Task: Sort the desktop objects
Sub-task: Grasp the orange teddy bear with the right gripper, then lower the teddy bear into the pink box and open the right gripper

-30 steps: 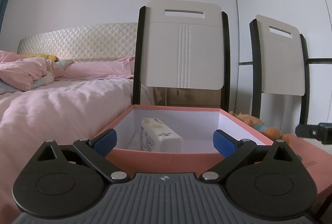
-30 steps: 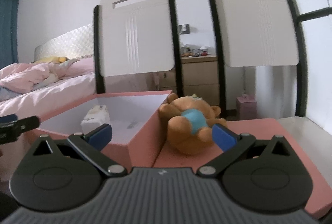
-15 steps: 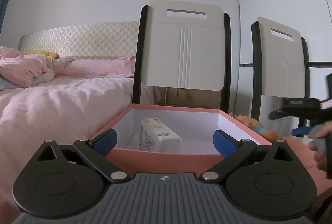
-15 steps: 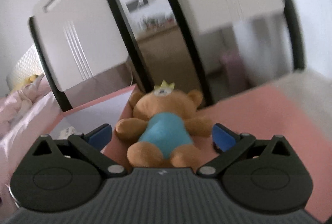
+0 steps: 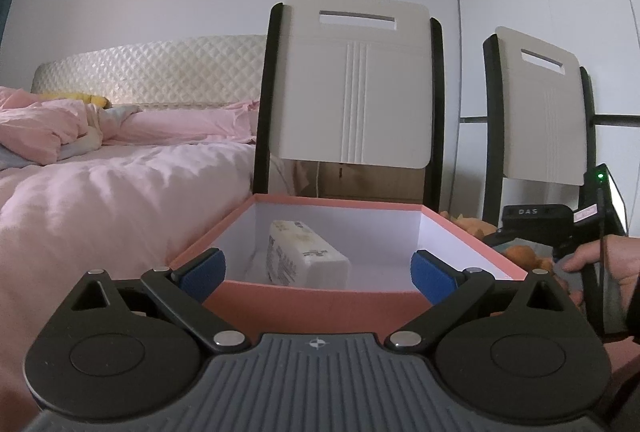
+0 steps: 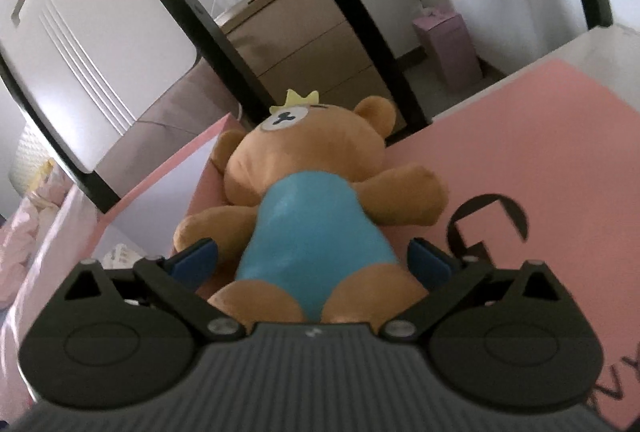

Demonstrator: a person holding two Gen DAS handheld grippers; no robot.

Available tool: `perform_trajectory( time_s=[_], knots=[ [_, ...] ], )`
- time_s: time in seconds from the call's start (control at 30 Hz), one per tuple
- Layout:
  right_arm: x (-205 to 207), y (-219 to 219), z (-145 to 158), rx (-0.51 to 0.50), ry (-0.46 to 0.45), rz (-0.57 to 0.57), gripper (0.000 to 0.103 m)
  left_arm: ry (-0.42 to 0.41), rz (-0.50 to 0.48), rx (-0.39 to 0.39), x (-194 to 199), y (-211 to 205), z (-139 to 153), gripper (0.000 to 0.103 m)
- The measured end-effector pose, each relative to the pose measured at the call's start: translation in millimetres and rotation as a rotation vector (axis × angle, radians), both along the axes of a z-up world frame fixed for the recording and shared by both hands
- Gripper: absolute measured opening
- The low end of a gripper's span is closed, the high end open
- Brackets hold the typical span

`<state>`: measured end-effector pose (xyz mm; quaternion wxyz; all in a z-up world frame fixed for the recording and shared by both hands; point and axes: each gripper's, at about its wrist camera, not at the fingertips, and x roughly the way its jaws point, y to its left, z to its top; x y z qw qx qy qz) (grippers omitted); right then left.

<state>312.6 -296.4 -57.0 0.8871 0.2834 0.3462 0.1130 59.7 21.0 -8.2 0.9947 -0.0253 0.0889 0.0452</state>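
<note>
A brown teddy bear (image 6: 316, 192) in a blue outfit lies on its back on a pink box lid (image 6: 540, 152), right beside the open pink box (image 6: 168, 176). My right gripper (image 6: 314, 260) is open, its blue pads on either side of the bear's blue belly. My left gripper (image 5: 318, 268) is open and empty at the near wall of the pink box (image 5: 312, 302). A white tissue pack (image 5: 304, 252) lies inside the box. In the left wrist view the bear (image 5: 520, 252) shows only partly behind the box, with the right gripper and the hand holding it there.
Two white chairs with black frames (image 5: 352, 88) stand just behind the box. A bed with pink bedding (image 5: 100, 192) is to the left. A wooden drawer unit (image 6: 304, 40) and a small pink box on the floor (image 6: 448, 48) lie beyond.
My right gripper has tilted and moved forward over the bear until its pads flank the belly. It has come into the left wrist view at the right. My left gripper has stayed still.
</note>
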Motion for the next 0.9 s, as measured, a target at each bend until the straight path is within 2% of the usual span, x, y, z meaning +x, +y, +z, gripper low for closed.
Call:
perform_trajectory(
  time_s=[0.07,0.27,0.47,0.57,0.73,0.9],
  knots=[
    [-0.1,1.7,1.3,-0.01,-0.009,0.01,0.082,-0.013,0.003,-0.02,-1.6,1.7,1.1,0.1],
    [-7.3,-2.8,0.4,0.034,-0.031,0.007,0.063,-0.022,0.009,-0.034,-2.9,1.9,2.8,0.1],
    [-26.7,-10.8,22.0,0.013,-0.12,-0.02,0.061,-0.023,0.007,-0.018,-2.4,-2.4,2.6,0.1],
    [-41.3,-7.3,42.8,-0.031,-0.208,-0.023,0.061,-0.025,0.005,-0.011,-4.3,-2.7,1.7,0.1],
    [-69.3,10.6,75.8,-0.065,-0.349,-0.002,0.061,-0.028,0.0,-0.008,-5.1,-4.7,1.6,0.1],
    [-88.3,36.8,95.5,-0.089,-0.447,0.057,0.061,-0.031,0.003,-0.011,-5.5,-3.3,1.9,0.1]
  ],
)
